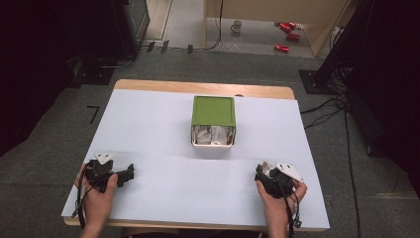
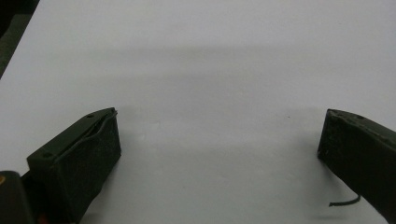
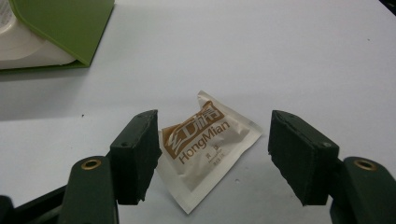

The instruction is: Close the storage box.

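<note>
A white sachet [image 3: 205, 149] printed "HongMian" in brown lies flat on the white table sheet, between the jaws of my right gripper [image 3: 217, 128]. The jaws stand open on either side of it, and the left pad is close to the sachet's edge. In the high view my right gripper [image 1: 265, 171] is near the table's front right, held in a hand. A hand also holds my left gripper [image 1: 129, 172] at the front left, where it points right. Its jaws [image 2: 219, 133] are open over bare sheet with nothing between them.
A green box [image 1: 213, 110] stands at the middle back of the table, its open front showing more sachets [image 1: 213, 135]. Its green wall [image 3: 60, 23] rises at the upper left of the right gripper view. Cables, cans and a mug lie on the floor beyond.
</note>
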Tool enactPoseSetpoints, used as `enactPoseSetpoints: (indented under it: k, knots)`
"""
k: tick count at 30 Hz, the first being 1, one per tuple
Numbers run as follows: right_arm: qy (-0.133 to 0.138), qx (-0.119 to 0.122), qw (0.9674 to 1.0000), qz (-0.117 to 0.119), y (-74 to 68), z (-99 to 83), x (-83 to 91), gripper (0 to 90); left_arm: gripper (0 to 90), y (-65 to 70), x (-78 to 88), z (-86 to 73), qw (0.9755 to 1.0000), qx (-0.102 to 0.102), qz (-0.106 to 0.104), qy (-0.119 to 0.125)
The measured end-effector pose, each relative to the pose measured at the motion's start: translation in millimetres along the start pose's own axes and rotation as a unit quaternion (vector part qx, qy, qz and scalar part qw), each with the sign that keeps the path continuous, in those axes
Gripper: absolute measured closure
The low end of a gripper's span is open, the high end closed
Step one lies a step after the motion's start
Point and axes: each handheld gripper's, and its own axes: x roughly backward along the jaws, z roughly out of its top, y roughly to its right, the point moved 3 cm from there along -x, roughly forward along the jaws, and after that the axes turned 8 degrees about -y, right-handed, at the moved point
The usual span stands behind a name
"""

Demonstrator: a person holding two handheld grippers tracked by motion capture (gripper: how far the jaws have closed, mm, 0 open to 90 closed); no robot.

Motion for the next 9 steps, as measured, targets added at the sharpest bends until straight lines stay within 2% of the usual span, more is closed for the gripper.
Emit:
enactPoseSetpoints:
  k: [9]
  knots:
    - [-0.002, -0.002, 1.0000, -0.001, -0.7, -0.4, -0.7, 34.2, 0.0, 0.0, 0.0, 0.0, 1.0000, 0.000, 0.000, 0.000]
